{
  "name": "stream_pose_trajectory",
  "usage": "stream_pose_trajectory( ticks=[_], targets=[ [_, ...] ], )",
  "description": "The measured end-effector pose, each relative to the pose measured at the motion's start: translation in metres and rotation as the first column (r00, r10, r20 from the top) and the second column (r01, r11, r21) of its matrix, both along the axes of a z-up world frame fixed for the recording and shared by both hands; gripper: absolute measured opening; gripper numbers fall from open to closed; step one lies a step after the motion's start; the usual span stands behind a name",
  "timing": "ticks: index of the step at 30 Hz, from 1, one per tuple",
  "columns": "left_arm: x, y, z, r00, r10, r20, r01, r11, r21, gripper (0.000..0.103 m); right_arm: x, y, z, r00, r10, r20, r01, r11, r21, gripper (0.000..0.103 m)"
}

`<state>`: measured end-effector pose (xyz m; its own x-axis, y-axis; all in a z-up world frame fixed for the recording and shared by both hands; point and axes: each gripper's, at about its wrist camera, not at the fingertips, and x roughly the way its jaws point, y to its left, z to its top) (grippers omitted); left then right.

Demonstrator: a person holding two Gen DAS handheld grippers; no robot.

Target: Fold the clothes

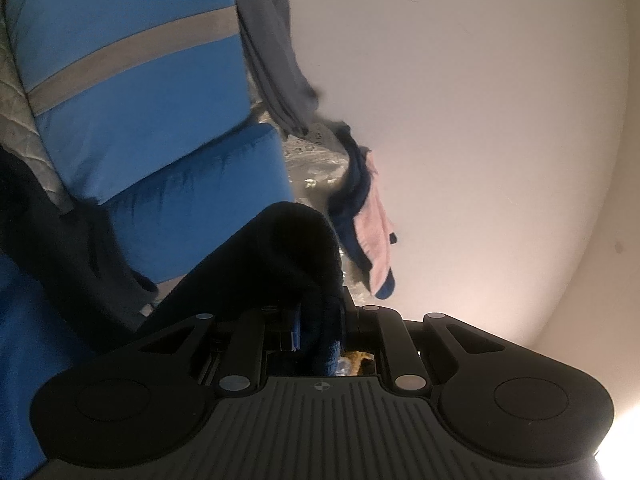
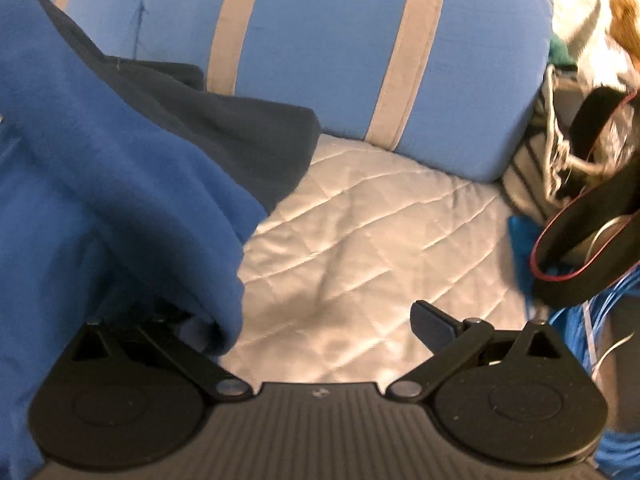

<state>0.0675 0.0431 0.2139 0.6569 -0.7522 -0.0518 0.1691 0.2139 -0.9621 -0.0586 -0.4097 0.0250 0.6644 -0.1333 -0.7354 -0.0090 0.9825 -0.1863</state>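
My left gripper (image 1: 318, 330) is clamped shut on a fold of the dark blue fleece garment (image 1: 288, 248), which bunches up over its fingers in front of the blue cushion with grey stripes (image 1: 132, 92). My right gripper (image 2: 320, 320) stands wide apart over the quilted grey cover (image 2: 360, 216), and the same blue garment (image 2: 120, 168) drapes over its left finger without being pinched. I can read no label or writing on the garment or cushion; a small crosshair mark (image 1: 321, 387) sits on my left gripper's body.

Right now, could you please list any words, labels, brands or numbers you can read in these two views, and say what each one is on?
None: no readable text in either view.
Left gripper body: a small round crosshair mark, no letters.
Right gripper body: a similar small mark, too blurred to read.
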Motion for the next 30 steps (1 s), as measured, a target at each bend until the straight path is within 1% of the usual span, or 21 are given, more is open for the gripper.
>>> stream_pose_trajectory(
  ticks=[2, 6, 9, 12, 17, 19, 21, 23, 25, 26, 28, 29, 30],
  targets=[
    [0.001, 0.002, -0.004, 1.0, 0.0, -0.008, 0.0, 1.0, 0.001, 0.017, -0.002, -0.005, 0.003, 1.0, 0.008, 0.01, -0.008, 1.0, -0.012, 0.103],
    [-0.001, 0.005, -0.009, 1.0, -0.004, -0.014, 0.004, 1.0, -0.005, 0.017, -0.001, -0.008, 0.001, 0.999, 0.033, -0.002, -0.033, 0.999, 0.023, 0.103],
    [-0.002, 0.003, -0.009, 1.0, -0.015, -0.009, 0.015, 1.0, -0.008, 0.017, -0.007, 0.007, -0.002, 0.994, 0.106, 0.006, -0.107, 0.994, 0.019, 0.103],
    [-0.003, 0.001, -0.008, 1.0, -0.027, -0.003, 0.027, 1.0, -0.01, 0.017, -0.007, 0.026, -0.005, 0.988, 0.152, 0.017, -0.153, 0.988, 0.012, 0.103],
    [-0.006, 0.0, -0.006, 0.999, -0.039, 0.008, 0.039, 0.999, -0.012, 0.017, 0.005, 0.047, -0.007, 0.986, 0.155, 0.061, -0.153, 0.988, -0.024, 0.103],
    [-0.007, 0.001, -0.003, 0.999, -0.044, 0.017, 0.045, 0.999, -0.01, 0.017, 0.009, 0.051, -0.007, 0.986, 0.146, 0.083, -0.142, 0.988, -0.056, 0.103],
    [-0.008, 0.003, 0.0, 0.998, -0.054, 0.034, 0.054, 0.999, 0.001, 0.017, 0.011, 0.049, -0.002, 0.987, 0.106, 0.117, -0.098, 0.992, -0.074, 0.103],
    [-0.008, 0.006, 0.003, 0.996, -0.068, 0.063, 0.067, 0.997, 0.026, 0.017, 0.011, 0.04, 0.005, 0.986, 0.027, 0.162, -0.015, 0.997, -0.072, 0.103],
    [-0.009, 0.01, 0.003, 0.991, -0.081, 0.105, 0.074, 0.995, 0.066, 0.017, 0.011, 0.022, 0.013, 0.978, -0.088, 0.19, 0.088, 0.996, 0.008, 0.103],
    [-0.009, 0.011, 0.001, 0.99, -0.088, 0.108, 0.08, 0.994, 0.078, 0.017, 0.011, 0.012, 0.017, 0.969, -0.147, 0.198, 0.139, 0.989, 0.054, 0.103],
    [-0.008, 0.015, -0.005, 0.988, -0.103, 0.114, 0.092, 0.99, 0.103, 0.017, 0.011, -0.007, 0.023, 0.947, -0.255, 0.198, 0.227, 0.962, 0.153, 0.103],
    [-0.008, 0.016, -0.007, 0.985, -0.123, 0.118, 0.107, 0.985, 0.134, 0.017, 0.011, -0.011, 0.022, 0.943, -0.273, 0.189, 0.243, 0.955, 0.167, 0.103],
    [-0.008, 0.017, -0.01, 0.982, -0.143, 0.122, 0.122, 0.979, 0.164, 0.017, 0.011, -0.013, 0.021, 0.943, -0.279, 0.182, 0.251, 0.954, 0.163, 0.103]
  ],
)
